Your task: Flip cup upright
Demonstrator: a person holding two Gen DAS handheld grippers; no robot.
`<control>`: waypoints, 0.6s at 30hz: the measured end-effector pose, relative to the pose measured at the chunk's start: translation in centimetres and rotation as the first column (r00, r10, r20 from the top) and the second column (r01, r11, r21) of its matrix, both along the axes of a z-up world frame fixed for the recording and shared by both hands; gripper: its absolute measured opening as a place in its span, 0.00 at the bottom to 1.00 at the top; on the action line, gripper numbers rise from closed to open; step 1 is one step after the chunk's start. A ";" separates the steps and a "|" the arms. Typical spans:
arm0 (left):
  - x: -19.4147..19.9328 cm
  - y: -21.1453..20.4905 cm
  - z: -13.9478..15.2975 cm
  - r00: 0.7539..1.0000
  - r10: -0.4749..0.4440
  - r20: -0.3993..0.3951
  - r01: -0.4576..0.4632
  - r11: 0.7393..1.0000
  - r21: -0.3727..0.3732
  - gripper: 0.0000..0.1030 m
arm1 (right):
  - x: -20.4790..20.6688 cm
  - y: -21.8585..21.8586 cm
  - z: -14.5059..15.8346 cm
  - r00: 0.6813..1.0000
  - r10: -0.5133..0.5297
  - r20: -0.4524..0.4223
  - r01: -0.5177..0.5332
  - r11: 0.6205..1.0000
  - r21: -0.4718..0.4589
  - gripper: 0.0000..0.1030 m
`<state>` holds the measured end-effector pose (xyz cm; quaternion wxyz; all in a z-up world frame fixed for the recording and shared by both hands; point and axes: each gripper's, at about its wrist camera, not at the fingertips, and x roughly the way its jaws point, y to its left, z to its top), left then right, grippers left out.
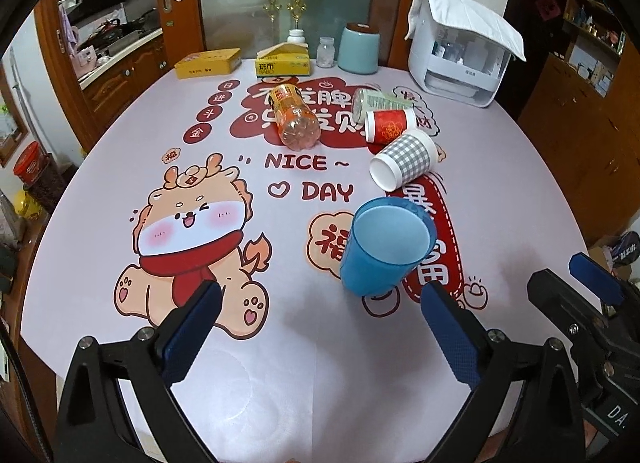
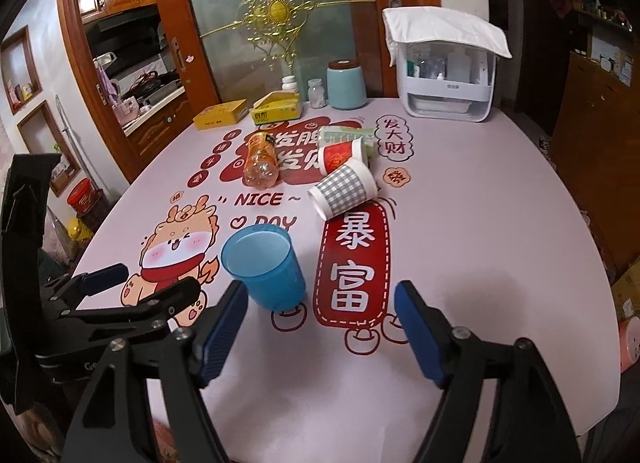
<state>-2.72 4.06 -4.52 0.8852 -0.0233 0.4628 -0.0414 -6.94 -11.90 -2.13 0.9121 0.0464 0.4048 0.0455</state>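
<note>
A blue plastic cup [image 1: 384, 247] stands upright on the printed tablecloth, mouth up; it also shows in the right wrist view [image 2: 266, 263]. Behind it a grey-checked paper cup [image 1: 404, 161] [image 2: 344, 189], a red paper cup [image 1: 390, 125] [image 2: 340, 155] and a green-printed cup [image 1: 380, 99] [image 2: 348, 135] lie on their sides. My left gripper [image 1: 320, 327] is open and empty, just short of the blue cup. My right gripper [image 2: 320, 323] is open and empty, to the right of the blue cup; its fingers [image 1: 592, 275] show in the left wrist view.
An orange plastic bottle [image 1: 292, 113] lies on its side left of the paper cups. Yellow boxes [image 1: 208, 63], small jars, a teal canister [image 1: 358, 49] and a white covered appliance [image 1: 460, 59] line the far table edge. Wooden cabinets surround the table [image 1: 120, 143].
</note>
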 end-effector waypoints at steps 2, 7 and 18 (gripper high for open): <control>-0.3 -0.2 0.3 1.000 0.015 0.018 -0.015 1.000 0.021 0.96 | -0.3 -0.2 0.4 1.000 -0.003 0.007 0.003 1.000 0.002 0.75; -1.0 -0.9 1.0 0.999 0.009 0.051 -0.012 0.999 0.042 0.96 | -0.8 -0.1 0.8 1.000 0.008 0.026 -0.007 1.000 -0.008 0.75; -1.8 -1.7 1.8 0.996 0.010 0.084 -0.015 0.998 0.067 0.96 | -1.7 -0.4 1.2 0.999 -0.001 0.046 0.002 1.000 -0.009 0.75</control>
